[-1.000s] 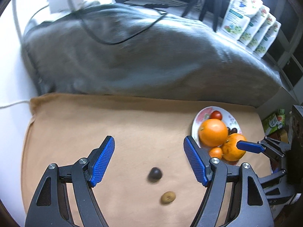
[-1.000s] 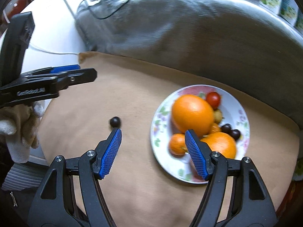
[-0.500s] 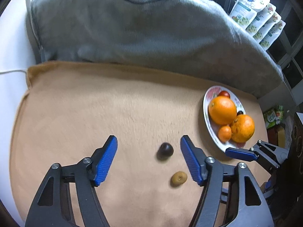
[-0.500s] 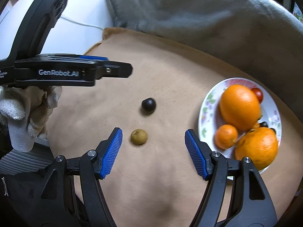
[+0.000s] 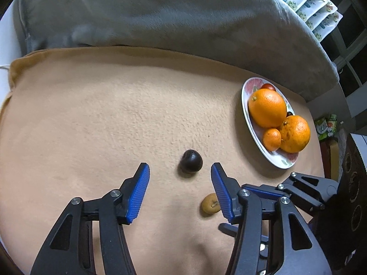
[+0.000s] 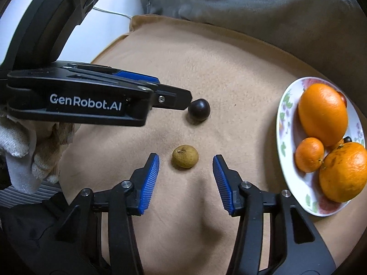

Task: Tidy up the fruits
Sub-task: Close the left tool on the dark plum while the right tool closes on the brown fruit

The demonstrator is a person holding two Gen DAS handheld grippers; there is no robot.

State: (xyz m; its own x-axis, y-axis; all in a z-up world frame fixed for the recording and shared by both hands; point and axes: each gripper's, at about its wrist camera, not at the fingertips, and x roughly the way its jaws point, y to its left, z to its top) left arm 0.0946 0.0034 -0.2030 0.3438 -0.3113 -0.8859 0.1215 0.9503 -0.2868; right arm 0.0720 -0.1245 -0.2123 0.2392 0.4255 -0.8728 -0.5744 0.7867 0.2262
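A grey cushion lies along the far edge of a tan blanket. On the blanket's right side sits a floral plate carrying a large orange, a second orange, a small mandarin and, at the far rim, a red tomato.

The left gripper has its blue pads spread wide with nothing between them; in the right wrist view its tip reaches just beside the dark round fruit. This fruit lies on the blanket well apart from the plate; it is near-spherical, with no clear long axis. The right gripper is also spread wide and empty. The yellow-brown fruit lies just ahead of the gap between its pads, stem scar facing up and slightly left, its slightly longer axis running left to right.

Compared with half a second ago, both grippers have moved closer to the blanket: the dark fruit now sits near the line between the left tips, and the yellow-brown fruit has shifted from near the right gripper's left pad toward its centre line.
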